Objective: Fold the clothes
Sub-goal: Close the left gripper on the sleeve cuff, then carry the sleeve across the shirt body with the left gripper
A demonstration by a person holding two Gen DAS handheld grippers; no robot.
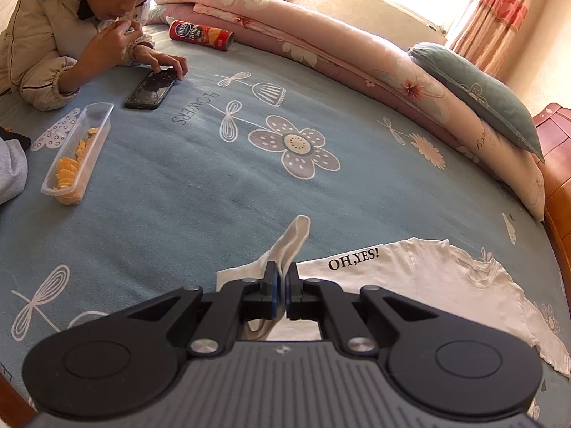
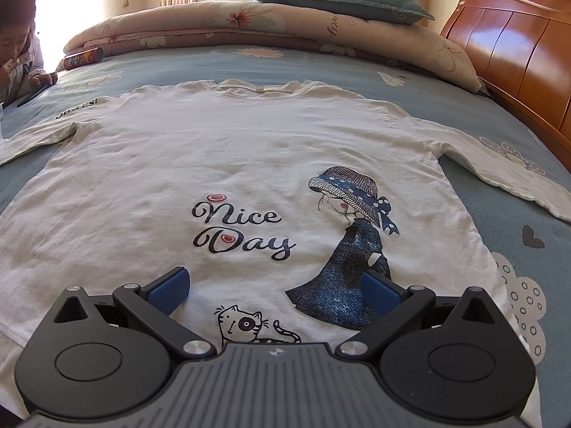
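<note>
A white long-sleeved shirt (image 2: 228, 164) with a "Nice Day" print and a girl in a blue hat lies flat, front up, on the blue flowered bed sheet (image 2: 464, 100), both sleeves spread out. My right gripper (image 2: 274, 285) is open above the shirt's lower hem, empty. In the left wrist view my left gripper (image 1: 282, 274) is shut on the end of the shirt's left sleeve (image 1: 292, 239), which sticks up between the jaws. The shoulder with the "OH,YES!" print (image 1: 353, 260) lies just to the right.
A child (image 1: 71, 18) leans on the bed's far left with a phone (image 1: 151, 89). A plastic tray of chips (image 1: 76, 153) and a red chip can (image 1: 201, 35) lie nearby. Rolled quilts (image 1: 357, 57), a green pillow (image 2: 339, 0) and a wooden headboard (image 2: 517, 53) border the bed.
</note>
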